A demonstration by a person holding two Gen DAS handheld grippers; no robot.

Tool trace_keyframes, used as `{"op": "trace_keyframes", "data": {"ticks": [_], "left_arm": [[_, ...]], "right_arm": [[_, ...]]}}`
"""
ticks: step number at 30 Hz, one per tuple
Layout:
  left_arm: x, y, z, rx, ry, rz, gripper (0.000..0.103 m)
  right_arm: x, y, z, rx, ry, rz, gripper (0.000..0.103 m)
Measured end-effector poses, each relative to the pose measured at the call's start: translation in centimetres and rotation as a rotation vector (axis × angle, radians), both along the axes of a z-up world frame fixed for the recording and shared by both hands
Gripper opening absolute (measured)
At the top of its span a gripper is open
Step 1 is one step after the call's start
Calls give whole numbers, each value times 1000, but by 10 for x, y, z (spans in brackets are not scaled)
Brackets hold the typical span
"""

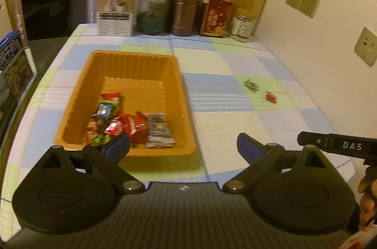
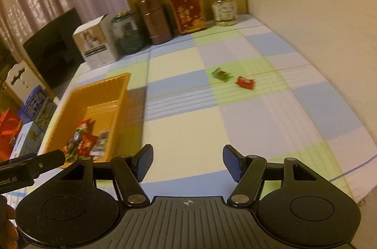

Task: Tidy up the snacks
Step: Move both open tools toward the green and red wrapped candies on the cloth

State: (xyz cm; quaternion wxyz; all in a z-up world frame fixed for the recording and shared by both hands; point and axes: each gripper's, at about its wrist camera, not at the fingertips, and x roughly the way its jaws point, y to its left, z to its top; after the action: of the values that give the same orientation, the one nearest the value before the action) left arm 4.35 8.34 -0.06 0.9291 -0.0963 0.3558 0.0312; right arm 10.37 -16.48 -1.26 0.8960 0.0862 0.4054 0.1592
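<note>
On surface, green candy (image 2: 221, 74) and red candy (image 2: 245, 82) touching-close; both hand-held grippers (left (image 1: 183, 145), right (image 2: 187, 160)) wide open, empty — may grab both or nudge one away.

White letters "DAS" stand on the right hand-held gripper (image 1: 339, 145); other print is too blurred.

One orange tray (image 1: 132, 60); two loose candies: green (image 1: 251, 85), red (image 1: 271, 97); five containers along wall.
</note>
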Motion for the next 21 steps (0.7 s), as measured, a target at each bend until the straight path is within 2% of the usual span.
{"op": "trace_keyframes", "data": {"ticks": [10, 21], "left_arm": [[14, -38, 4, 5, -11, -70, 99], [33, -62, 5, -5, -10, -136, 99]], "right_arm": [[0, -40, 2, -5, -3, -69, 65], [9, -64, 0, -5, 4, -112, 65]]}}
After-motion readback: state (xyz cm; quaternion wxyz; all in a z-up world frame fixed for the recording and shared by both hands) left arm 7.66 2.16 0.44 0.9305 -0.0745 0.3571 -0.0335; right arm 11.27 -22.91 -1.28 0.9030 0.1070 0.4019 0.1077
